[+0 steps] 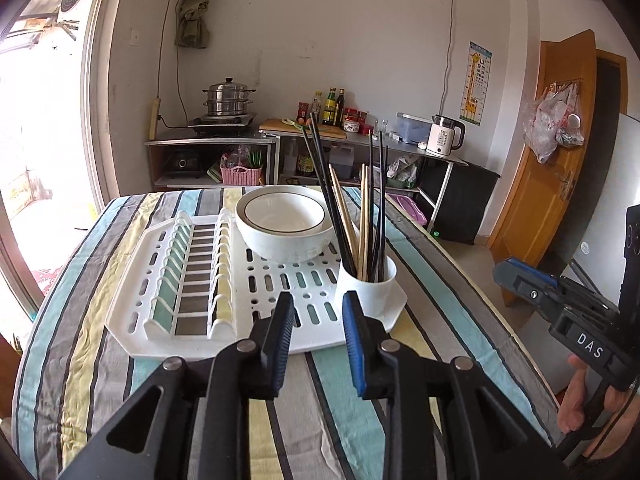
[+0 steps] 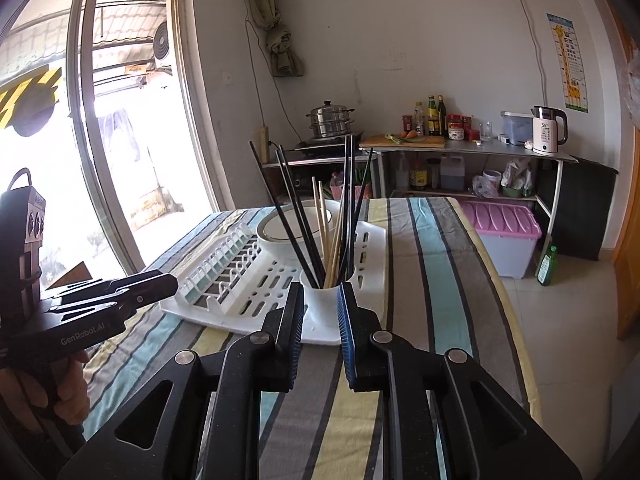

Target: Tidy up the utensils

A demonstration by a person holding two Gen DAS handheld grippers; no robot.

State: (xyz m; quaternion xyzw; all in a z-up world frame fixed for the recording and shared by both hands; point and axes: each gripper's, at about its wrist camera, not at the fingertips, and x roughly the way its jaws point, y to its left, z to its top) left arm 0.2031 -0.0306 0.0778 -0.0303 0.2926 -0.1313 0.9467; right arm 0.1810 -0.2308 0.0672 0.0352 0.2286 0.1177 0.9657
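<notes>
A white cup (image 1: pixel 366 286) stands on the right front corner of a white drying rack (image 1: pixel 280 280) and holds several black and wooden chopsticks (image 1: pixel 362 208). A white bowl (image 1: pixel 285 226) sits at the back of the rack. My left gripper (image 1: pixel 318 300) is open and empty, just in front of the rack, left of the cup. In the right wrist view the cup (image 2: pixel 322 300) with its chopsticks (image 2: pixel 332 220) is right beyond my open, empty right gripper (image 2: pixel 320 290). The bowl (image 2: pixel 296 232) lies behind it.
The rack rests on a table with a striped cloth (image 1: pixel 100 280). The rack's left side has empty plate slots (image 1: pixel 192 276). A counter with a steamer pot (image 1: pixel 228 98), bottles and a kettle (image 1: pixel 444 134) stands by the far wall. A pink-lidded bin (image 2: pixel 504 236) sits on the floor.
</notes>
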